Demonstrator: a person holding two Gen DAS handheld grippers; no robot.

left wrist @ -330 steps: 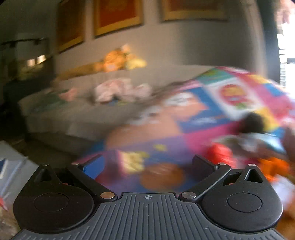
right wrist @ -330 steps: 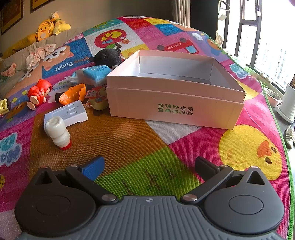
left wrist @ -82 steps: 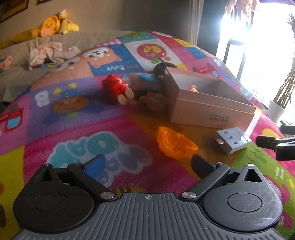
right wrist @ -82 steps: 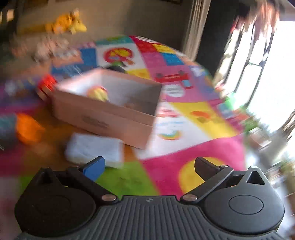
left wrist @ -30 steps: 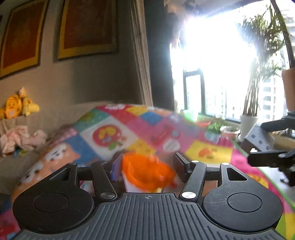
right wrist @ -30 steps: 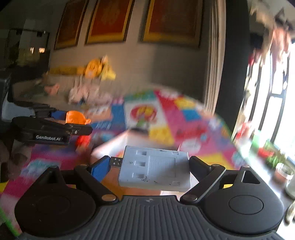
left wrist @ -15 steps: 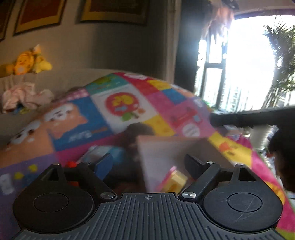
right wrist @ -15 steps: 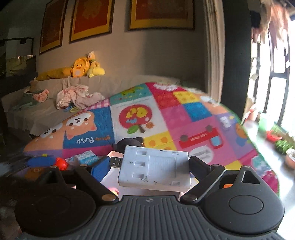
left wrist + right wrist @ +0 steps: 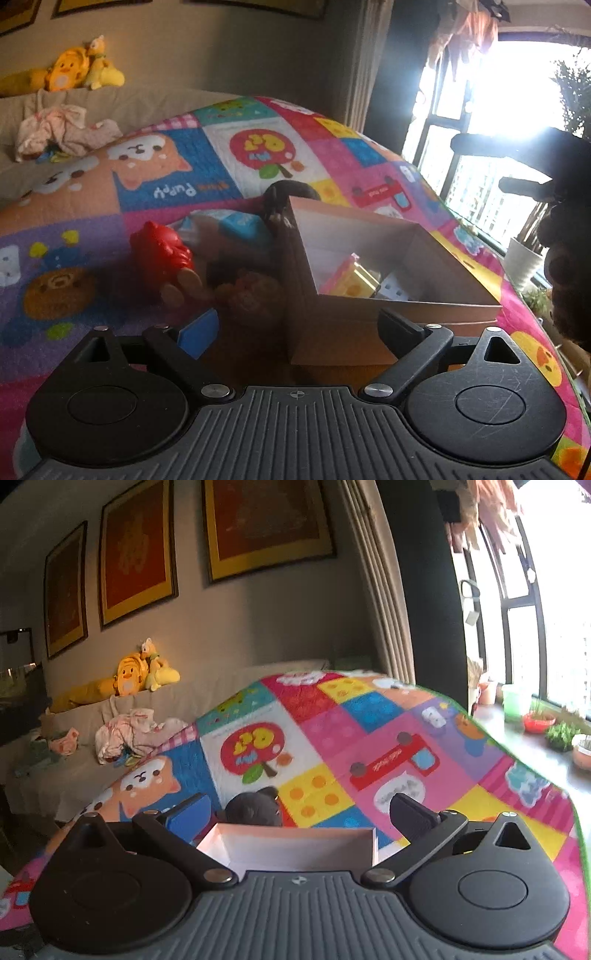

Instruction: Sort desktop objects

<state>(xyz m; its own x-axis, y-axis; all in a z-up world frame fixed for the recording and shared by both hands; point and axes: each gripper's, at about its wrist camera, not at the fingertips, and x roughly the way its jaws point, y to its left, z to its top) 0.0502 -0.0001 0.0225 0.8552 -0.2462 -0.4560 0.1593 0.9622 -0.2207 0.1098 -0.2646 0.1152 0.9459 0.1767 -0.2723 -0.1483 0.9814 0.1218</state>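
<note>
An open pink cardboard box [image 9: 406, 314] stands on the colourful play mat [image 9: 110, 192]. Inside it lie a yellow toy [image 9: 351, 282] and the white adapter [image 9: 393, 291]. My left gripper [image 9: 297, 326] is open and empty, low in front of the box's near left corner. My right gripper [image 9: 297, 814] is open and empty, held above the box [image 9: 288, 843], whose far rim shows between its fingers. The right gripper's dark arm shows at the right edge of the left wrist view [image 9: 535, 155]. A red toy figure [image 9: 162, 254] lies left of the box.
A brown toy [image 9: 251, 291], a blue tissue pack [image 9: 236, 225] and a black plush [image 9: 291, 192] lie by the box's left and far sides. The black plush also shows behind the box [image 9: 255, 806]. A sofa with plush toys [image 9: 144, 672] stands behind. Windows and plant pots [image 9: 535, 720] are on the right.
My right gripper has opened and the white adapter has left it; the adapter now lies in the box. My left gripper, empty since the orange toy left it, has dropped lower near the box.
</note>
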